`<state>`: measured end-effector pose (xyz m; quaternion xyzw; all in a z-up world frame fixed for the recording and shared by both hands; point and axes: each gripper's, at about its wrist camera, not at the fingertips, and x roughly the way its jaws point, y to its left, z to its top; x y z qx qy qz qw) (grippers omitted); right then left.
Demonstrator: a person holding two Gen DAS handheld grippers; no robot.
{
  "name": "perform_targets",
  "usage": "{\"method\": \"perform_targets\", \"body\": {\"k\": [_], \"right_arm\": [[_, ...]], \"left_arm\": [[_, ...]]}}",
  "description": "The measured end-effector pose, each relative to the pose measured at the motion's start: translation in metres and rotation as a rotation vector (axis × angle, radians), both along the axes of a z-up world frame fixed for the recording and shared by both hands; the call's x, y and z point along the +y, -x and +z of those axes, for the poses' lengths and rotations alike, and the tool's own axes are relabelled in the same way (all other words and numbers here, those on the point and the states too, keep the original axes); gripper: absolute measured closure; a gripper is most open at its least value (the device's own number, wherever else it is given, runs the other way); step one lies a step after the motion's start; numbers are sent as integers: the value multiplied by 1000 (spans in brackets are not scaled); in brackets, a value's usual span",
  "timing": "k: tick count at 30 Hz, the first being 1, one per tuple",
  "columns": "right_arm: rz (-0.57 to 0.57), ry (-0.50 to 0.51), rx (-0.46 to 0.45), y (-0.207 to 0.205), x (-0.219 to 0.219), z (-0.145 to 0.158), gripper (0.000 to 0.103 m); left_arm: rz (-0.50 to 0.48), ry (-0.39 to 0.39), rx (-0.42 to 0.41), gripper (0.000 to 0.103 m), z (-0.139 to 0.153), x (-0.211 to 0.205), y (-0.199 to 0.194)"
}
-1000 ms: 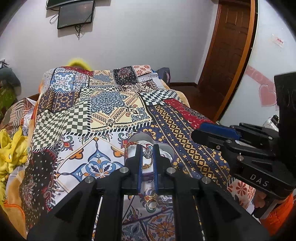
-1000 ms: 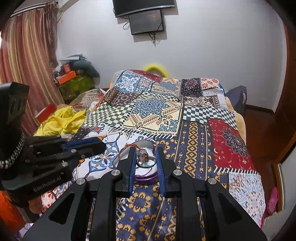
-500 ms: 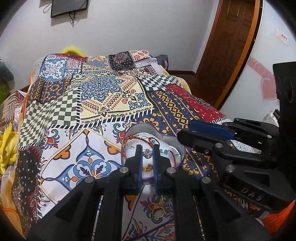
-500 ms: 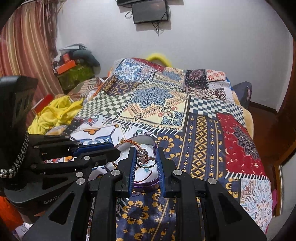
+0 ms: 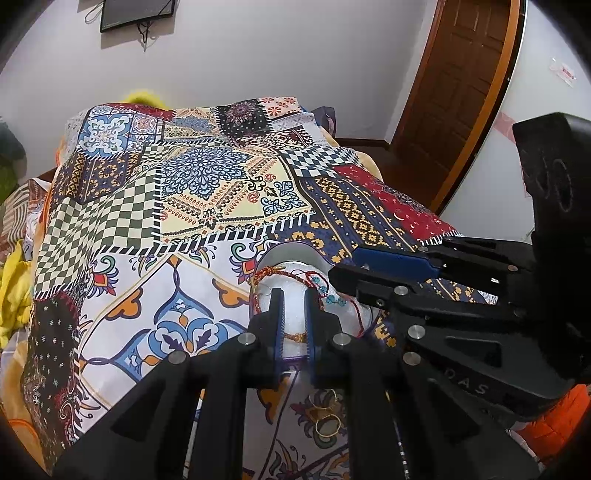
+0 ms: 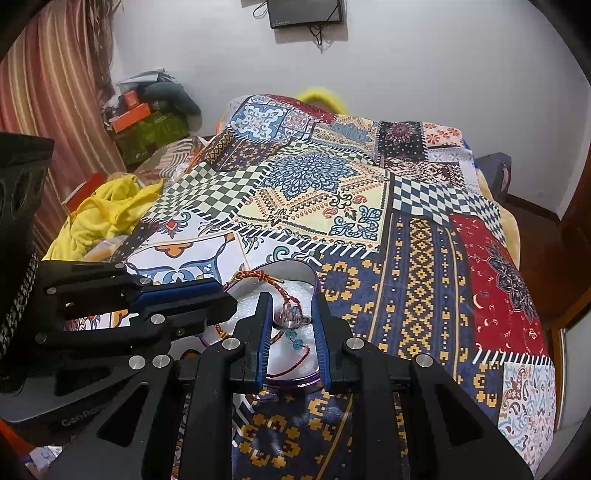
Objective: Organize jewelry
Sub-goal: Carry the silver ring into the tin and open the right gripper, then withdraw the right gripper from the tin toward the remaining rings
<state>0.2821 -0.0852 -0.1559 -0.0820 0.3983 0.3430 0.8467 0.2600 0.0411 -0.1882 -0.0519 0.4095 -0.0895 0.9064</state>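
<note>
A heart-shaped tin with a white lining (image 5: 295,254) (image 6: 295,267) lies on the patchwork bedspread and holds a red thread bracelet (image 5: 280,274) (image 6: 258,276) and blue beads (image 6: 293,335). My left gripper (image 5: 294,295) hovers over the tin, shut on a small gold chain piece (image 5: 294,336). My right gripper (image 6: 290,299) is over the tin too, shut on a silver ring with a clear stone (image 6: 290,320). The two grippers are side by side, close together.
Gold rings (image 5: 327,417) lie on the bedspread just in front of the tin. Yellow clothes (image 6: 99,214) are heaped at the bed's left side. A wooden door (image 5: 458,92) stands at the right, and a wall screen (image 6: 304,13) hangs behind the bed.
Both grippers have moved forward and down over the tin, each with its piece still held. The silver ring now hangs just above the lining.
</note>
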Motion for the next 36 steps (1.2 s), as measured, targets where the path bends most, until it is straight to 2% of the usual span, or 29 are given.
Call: {"method": "perform_targets", "body": {"k": [10,20,22,24,26,30,36], "right_arm": [[2,29,7,2,2,4,82],[-21,15,-42,20,-13,29,78],[-27,12,-52,24,-16,35,77],[-35,7,-63,29,-19,40,68],[-46,1,-78,34,-23,45,64],[-54,-15,-86,44,-31,53,64],[-67,-24,-85,55,-39,55,64]], "left_arm": [[12,2,-42,94,20,3,11],[27,-25,-82,92,44,1,30],[32,-29,-92,89,50,1,35],[37,-33,-100,84,55,1,40],[41,-36,-110,82,61,1,46],[50,-39,-122,71,68,1,59],[50,-52,-108,68,67,-1,76]]}}
